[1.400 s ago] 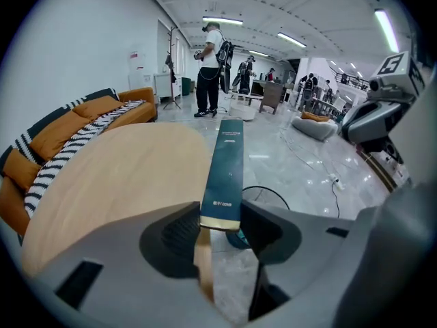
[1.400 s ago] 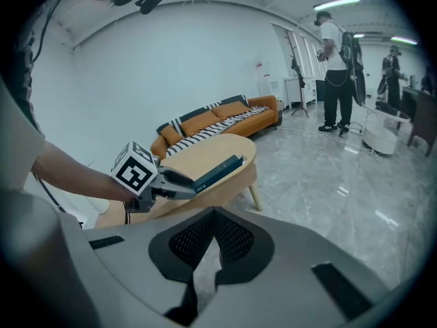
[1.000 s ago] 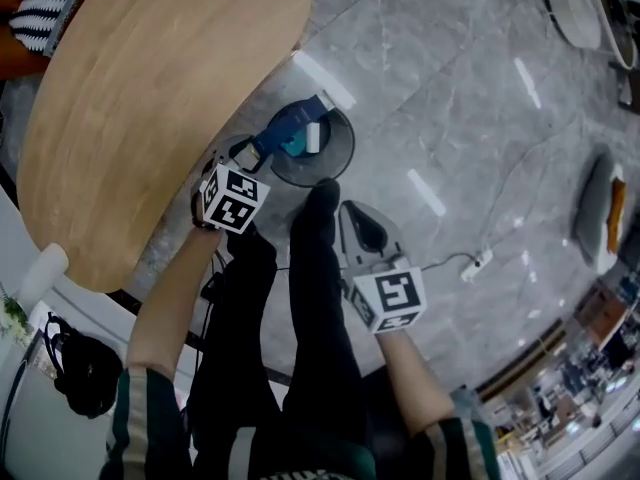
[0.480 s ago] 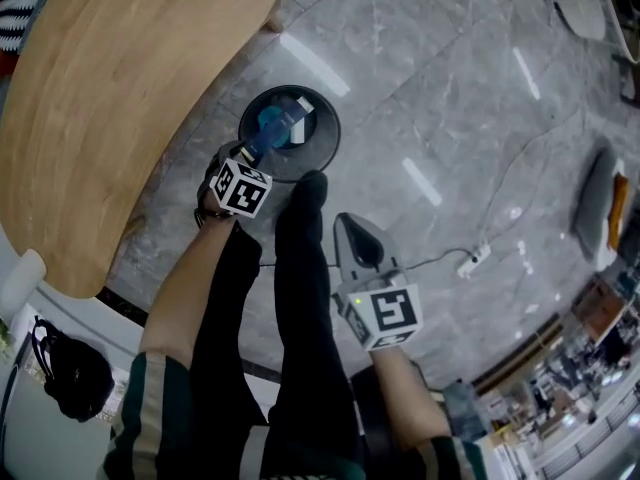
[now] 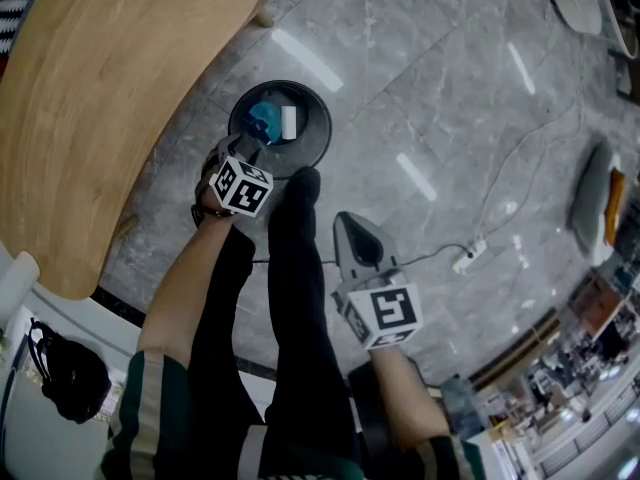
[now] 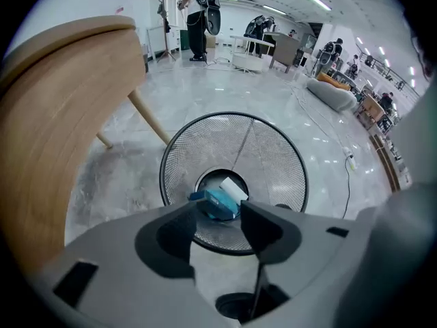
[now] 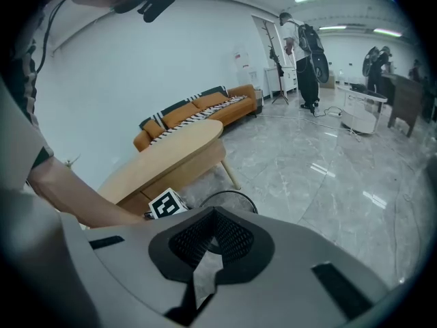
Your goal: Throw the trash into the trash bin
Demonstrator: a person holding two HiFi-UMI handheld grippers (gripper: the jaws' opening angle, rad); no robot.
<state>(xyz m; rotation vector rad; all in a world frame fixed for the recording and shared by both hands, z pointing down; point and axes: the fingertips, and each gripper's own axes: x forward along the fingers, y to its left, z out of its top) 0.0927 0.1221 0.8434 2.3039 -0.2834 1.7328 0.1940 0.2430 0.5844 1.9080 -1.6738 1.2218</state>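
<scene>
**Trash bin** (image 5: pixel 318 140): black wire mesh, round, standing on the grey marble floor (image 5: pixel 450 98); the wooden tabletop (image 5: pixel 110 88) is just beside it.

**Trash** (image 5: pixel 264 119): blue packet with a white end, directly above the bin's mouth and apparently pinched at the tips of the left gripper (image 6: pixel 218 212). Its jaws stand wide on it, pointing steeply down so a release should drop it inside.

**Right gripper** (image 7: pixel 212 214): well back from the bin, jaws together, empty and idle.

**Writing:** none legible; the marker cube (image 5: pixel 243 186) shows only black-and-white squares.
</scene>
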